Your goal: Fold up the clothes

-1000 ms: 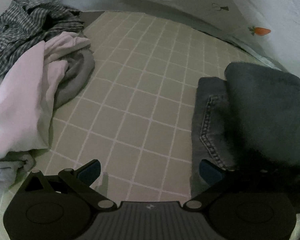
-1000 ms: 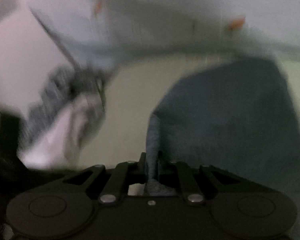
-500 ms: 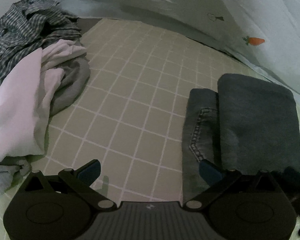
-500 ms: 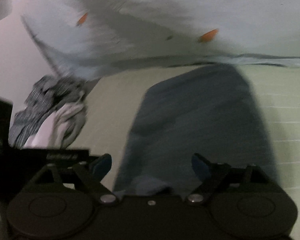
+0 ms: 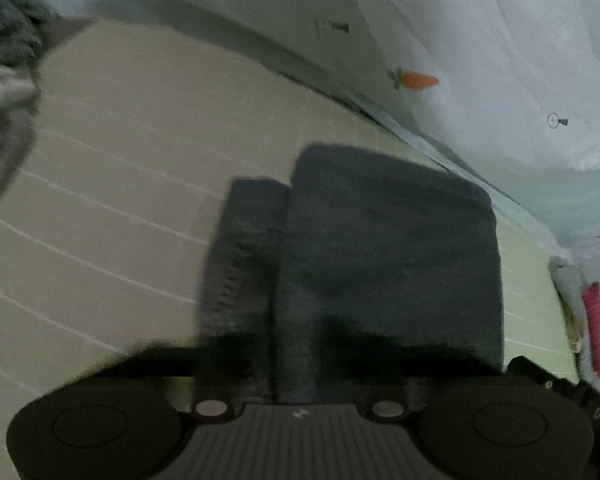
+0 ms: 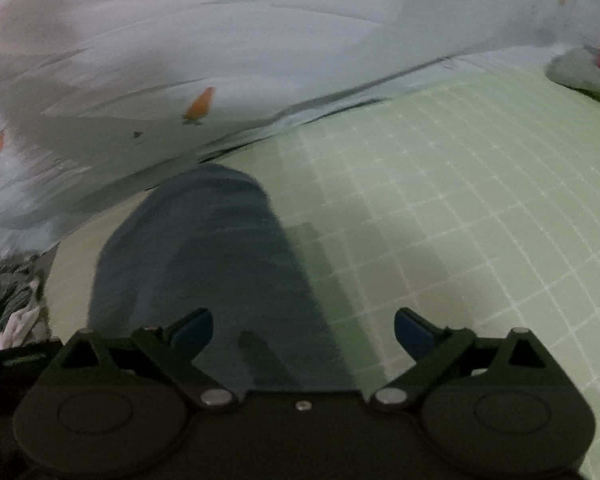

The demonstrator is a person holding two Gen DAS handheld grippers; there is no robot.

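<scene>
Here, folded dark grey-blue denim jeans (image 5: 388,248) lie on the checked pale green sheet (image 6: 460,200), near the far carrot-print cover (image 6: 260,60). Left gripper (image 5: 296,380) has just clamped their near edge; right gripper (image 6: 304,332) has just opened, empty. Denim: heavy, stiffish, unslippery; grip folded edges.

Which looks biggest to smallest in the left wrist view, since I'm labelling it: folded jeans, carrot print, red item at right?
1. folded jeans, by far the largest.
2. red item, blurred at the frame edge.
3. carrot print, though it lies farther away, so these two are unsure.
</scene>
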